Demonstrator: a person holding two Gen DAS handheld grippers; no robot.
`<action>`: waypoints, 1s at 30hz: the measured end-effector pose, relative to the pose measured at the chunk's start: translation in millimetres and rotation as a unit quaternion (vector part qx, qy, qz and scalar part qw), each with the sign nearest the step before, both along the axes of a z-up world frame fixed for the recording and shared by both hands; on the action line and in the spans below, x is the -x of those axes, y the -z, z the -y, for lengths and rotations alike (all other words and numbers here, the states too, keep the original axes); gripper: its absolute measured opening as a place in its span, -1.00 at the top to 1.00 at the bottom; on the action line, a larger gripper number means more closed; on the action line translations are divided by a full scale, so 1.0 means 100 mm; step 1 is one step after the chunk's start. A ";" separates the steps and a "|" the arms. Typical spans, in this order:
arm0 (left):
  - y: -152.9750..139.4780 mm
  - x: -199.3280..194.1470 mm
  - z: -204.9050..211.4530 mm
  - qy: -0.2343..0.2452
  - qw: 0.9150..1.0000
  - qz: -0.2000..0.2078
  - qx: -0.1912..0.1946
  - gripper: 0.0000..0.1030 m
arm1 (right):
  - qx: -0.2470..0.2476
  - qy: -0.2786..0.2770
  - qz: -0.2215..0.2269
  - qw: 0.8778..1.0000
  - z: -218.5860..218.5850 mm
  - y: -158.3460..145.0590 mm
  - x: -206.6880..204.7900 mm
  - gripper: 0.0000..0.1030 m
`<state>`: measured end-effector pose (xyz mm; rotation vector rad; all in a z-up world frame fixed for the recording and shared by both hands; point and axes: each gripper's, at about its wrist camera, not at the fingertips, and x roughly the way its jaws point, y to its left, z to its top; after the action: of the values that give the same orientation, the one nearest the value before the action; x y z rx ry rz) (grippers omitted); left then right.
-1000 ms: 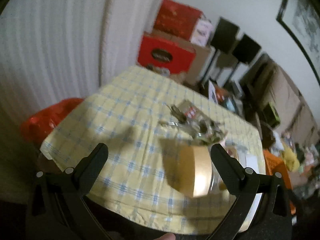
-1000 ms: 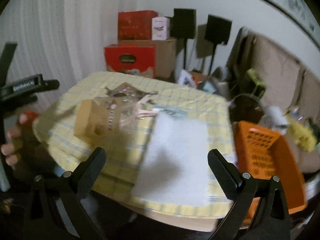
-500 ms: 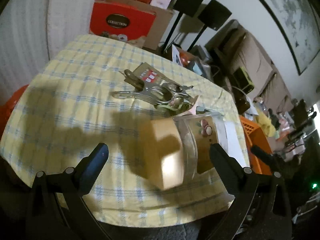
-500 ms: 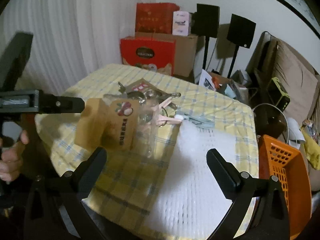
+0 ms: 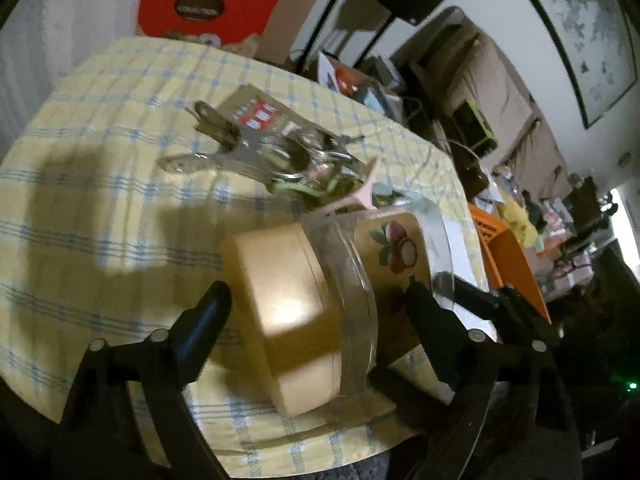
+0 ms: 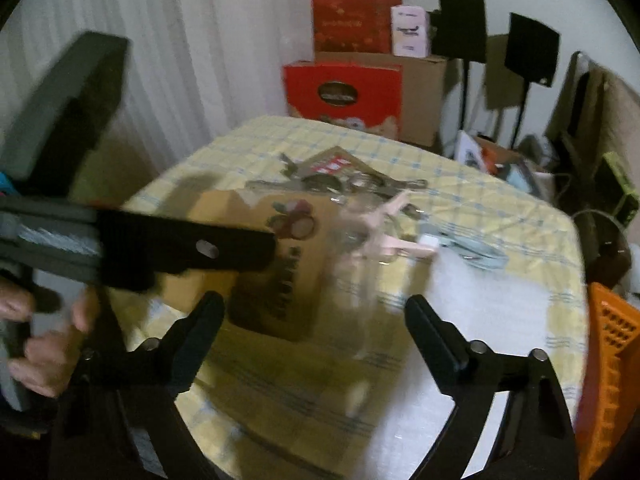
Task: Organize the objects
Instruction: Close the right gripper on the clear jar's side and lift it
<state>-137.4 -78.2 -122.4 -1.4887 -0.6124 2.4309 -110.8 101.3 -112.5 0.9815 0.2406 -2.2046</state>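
Both grippers converge on the tan box [image 5: 288,312], a kraft-coloured container with a clear plastic sleeve and a fruit label, lying on its side near the front edge of the checked tablecloth [image 5: 100,184]. Left gripper [image 5: 316,300]: jaws have just been closing and now straddle the box, one finger by its tan end, the other by the labelled side; the pads appear just short of pressing, so I read it as open around the box, not yet gripping. Right gripper [image 6: 314,308]: jaws likewise have just been closing, the labelled face of the box between them with gaps on both sides; open, nothing held. The left tool's black finger crosses the right view in front of the box. Behind the box lies a heap of metal utensils [image 5: 276,156] with a pink clip [image 6: 390,232] and a card packet [image 5: 256,112]; a white foam sheet [image 6: 480,312] lies to the right, an orange basket [image 6: 608,360] off the table edge. Judgement: the step is securing the box. To do it well, one gripper should centre on the rigid tan body, not the slippery clear sleeve, and close squarely; the other should stay clear of its fingers. Lift straight before moving, as the box sits near the edge. Frames are blurred, so contact is uncertain.
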 end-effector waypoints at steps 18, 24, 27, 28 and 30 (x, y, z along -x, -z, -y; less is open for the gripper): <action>-0.14 -0.18 -0.07 0.005 0.999 -0.029 0.017 -0.64 | -0.008 0.017 -0.018 1.000 0.09 -0.07 -0.14 -0.59; -0.14 -0.27 -0.08 0.002 1.000 -0.029 0.009 -0.64 | -0.009 0.028 -0.022 0.999 0.09 -0.11 -0.22 -0.59; -0.20 -0.32 -0.09 0.002 0.999 -0.034 0.009 -0.64 | -0.010 0.033 -0.026 0.999 0.09 -0.14 -0.27 -0.59; -0.22 -0.33 -0.09 0.001 0.999 -0.036 0.009 -0.64 | -0.012 0.034 -0.030 0.999 0.10 -0.16 -0.30 -0.59; -0.28 -0.37 -0.10 0.002 0.999 -0.042 0.009 -0.64 | -0.015 0.036 -0.036 0.999 0.10 -0.20 -0.33 -0.59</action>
<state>-100.5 -68.5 -94.7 -1.3855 -0.5722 2.4876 -77.5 91.3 -92.7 0.9406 0.2753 -2.3098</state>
